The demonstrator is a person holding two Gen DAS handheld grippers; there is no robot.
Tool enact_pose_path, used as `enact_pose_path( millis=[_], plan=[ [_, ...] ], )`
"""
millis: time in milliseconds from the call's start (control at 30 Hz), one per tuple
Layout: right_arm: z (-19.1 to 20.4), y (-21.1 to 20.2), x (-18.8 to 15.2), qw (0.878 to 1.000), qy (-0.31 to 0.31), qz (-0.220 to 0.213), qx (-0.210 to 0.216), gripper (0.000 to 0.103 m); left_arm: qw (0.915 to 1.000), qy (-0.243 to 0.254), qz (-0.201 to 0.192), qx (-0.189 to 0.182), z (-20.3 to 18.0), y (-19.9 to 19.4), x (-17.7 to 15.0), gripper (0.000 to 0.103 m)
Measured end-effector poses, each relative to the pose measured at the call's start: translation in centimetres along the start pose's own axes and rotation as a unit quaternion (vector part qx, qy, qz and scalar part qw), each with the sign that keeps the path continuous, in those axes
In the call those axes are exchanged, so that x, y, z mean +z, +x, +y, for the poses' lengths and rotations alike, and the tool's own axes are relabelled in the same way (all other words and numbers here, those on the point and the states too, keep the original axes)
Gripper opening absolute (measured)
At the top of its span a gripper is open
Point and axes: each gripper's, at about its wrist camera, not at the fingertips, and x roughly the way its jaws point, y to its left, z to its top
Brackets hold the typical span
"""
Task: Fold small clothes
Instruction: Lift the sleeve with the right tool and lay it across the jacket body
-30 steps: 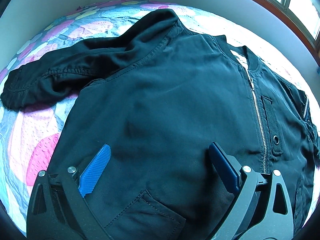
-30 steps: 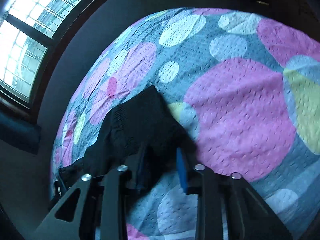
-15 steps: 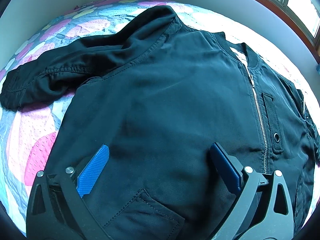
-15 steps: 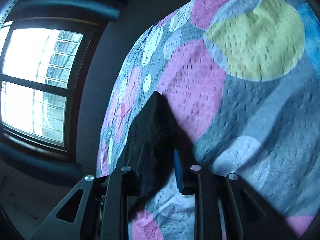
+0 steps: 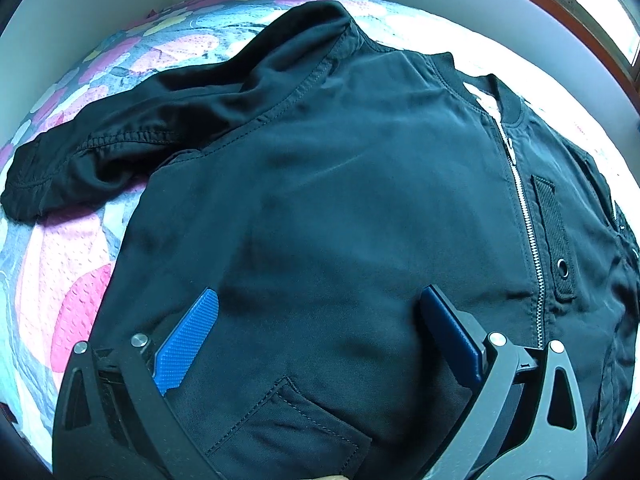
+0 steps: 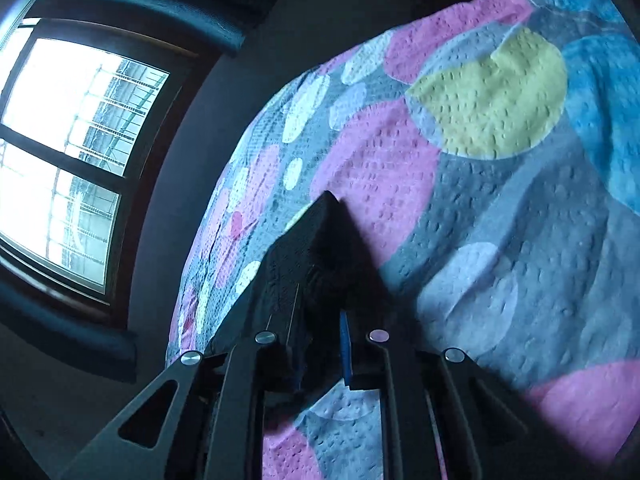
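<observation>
A small black bomber jacket (image 5: 360, 184) lies front up on the bedspread (image 5: 52, 264), its silver zipper (image 5: 524, 216) running down the right side. One sleeve (image 5: 120, 148) stretches out to the left. My left gripper (image 5: 318, 292) hovers open over the jacket's lower front, nothing between its blue pads. In the right wrist view, a peaked piece of black jacket fabric (image 6: 316, 248), probably the other sleeve, sticks up between the fingers. My right gripper (image 6: 322, 320) is closing on it, jaws almost together. Its left finger is hidden by the cloth.
The bed is covered by a quilt (image 6: 500, 240) with pink, yellow and blue spots. A window (image 6: 60, 152) and a dark wall stand beyond the bed on the right gripper's left. A white wall and a window frame (image 5: 600, 0) border the bed's far side.
The right gripper has swung and rolled along the bed with the black fabric, and its jaws have drawn closer together. The left gripper and the jacket body have stayed put.
</observation>
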Motion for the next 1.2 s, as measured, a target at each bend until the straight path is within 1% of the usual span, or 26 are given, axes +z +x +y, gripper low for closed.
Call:
enact_pose_path(
  millis=[33, 100, 167, 233, 300, 400, 500, 533, 600, 700, 833, 900, 1033, 1100, 1200],
  plan=[
    [0.9, -0.6, 0.0, 1.0, -0.011, -0.01, 0.005, 0.014, 1.0, 0.002, 0.002, 0.002, -0.1, 0.0, 0.0, 0.101],
    [3.4, -2.2, -0.2, 0.999, -0.027, -0.025, 0.029, 0.014, 1.0, 0.003, 0.003, 0.002, -0.1, 0.0, 0.0, 0.101],
    [6.9, -3.8, -0.6, 0.996, -0.058, -0.038, 0.057, 0.014, 1.0, 0.002, 0.0, -0.004, 0.1, -0.3, 0.0, 0.101],
    [10.9, -5.4, -1.5, 0.99, -0.102, -0.049, 0.08, 0.014, 0.9998, 0.003, 0.003, -0.017, 0.2, -0.6, -0.2, 0.101],
    [15.4, -6.9, -3.0, 0.981, -0.151, -0.057, 0.107, 0.014, 0.9995, 0.005, 0.009, -0.031, 0.4, -1.0, -0.4, 0.101],
    [21.7, -8.5, -6.2, 0.963, -0.219, -0.053, 0.149, 0.014, 0.9991, 0.009, 0.002, -0.043, 0.8, -1.9, -0.6, 0.101],
    [27.5, -9.2, -10.9, 0.94, -0.285, -0.036, 0.184, 0.014, 0.9988, 0.019, -0.02, -0.04, 1.5, -3.3, -0.6, 0.101],
    [29.2, -9.3, -12.6, 0.932, -0.305, -0.027, 0.194, 0.014, 0.9986, 0.024, -0.031, -0.036, 1.7, -3.8, -0.7, 0.101],
    [32.6, -9.0, -16.1, 0.914, -0.344, -0.007, 0.213, 0.014, 0.9973, 0.041, -0.06, -0.014, 2.1, -4.9, -0.6, 0.101],
    [36.5, -7.8, -21.9, 0.886, -0.404, 0.02, 0.227, 0.014, 0.9955, 0.049, -0.081, -0.005, 3.1, -6.2, -0.6, 0.101],
    [39.7, -4.8, -29.7, 0.856, -0.448, 0.082, 0.242, 0.014, 0.9962, 0.024, -0.082, -0.017, 5.3, -7.1, -0.4, 0.101],
    [40.2, -2.8, -33.2, 0.845, -0.464, 0.115, 0.24, 0.014, 0.9963, 0.012, -0.084, -0.016, 6.5, -7.3, -0.4, 0.101],
    [40.1, 1.9, -39.9, 0.823, -0.493, 0.181, 0.215, 0.014, 0.9965, 0.001, -0.084, -0.008, 8.1, -7.2, -0.9, 0.101],
    [39.4, 4.1, -42.6, 0.814, -0.503, 0.21, 0.198, 0.014, 0.9968, -0.008, -0.079, -0.01, 9.0, -7.1, -1.2, 0.101],
    [38.7, 6.4, -45.9, 0.803, -0.513, 0.242, 0.18, 0.014, 0.9968, -0.017, -0.077, -0.013, 9.8, -6.9, -1.3, 0.101]
  ],
)
